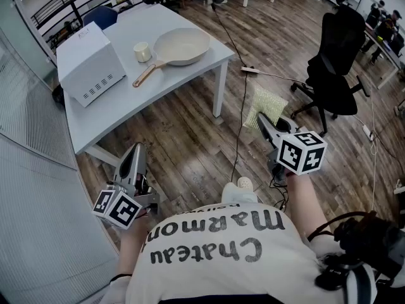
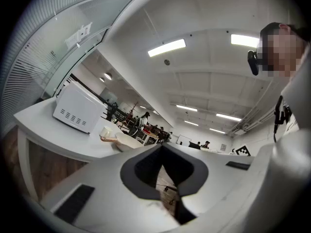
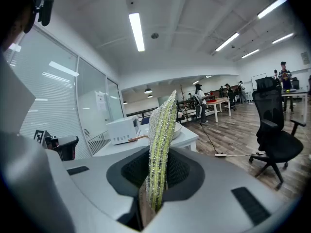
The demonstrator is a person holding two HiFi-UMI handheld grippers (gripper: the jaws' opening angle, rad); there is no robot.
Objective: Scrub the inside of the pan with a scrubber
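Note:
A cream pan [image 1: 183,45] with a wooden handle [image 1: 145,75] lies on the grey table [image 1: 126,109], far ahead of both grippers. In the left gripper view the pan [image 2: 127,141] is small and distant on the tabletop. My left gripper [image 1: 137,155] is held low at the left, shut with nothing between its jaws [image 2: 163,148]. At the right, my right gripper [image 1: 263,123] is shut on a green glittery scrubber [image 1: 267,106]. The scrubber [image 3: 162,140] stands upright between the jaws of the right gripper [image 3: 156,173] and hides part of the pan's rim [image 3: 180,128].
A white microwave-like box [image 1: 88,65] and a small cup [image 1: 143,51] share the table with the pan. A black office chair [image 1: 335,68] stands to the right, and a cable [image 1: 242,94] runs across the wooden floor. A glass partition [image 1: 31,189] lines the left side.

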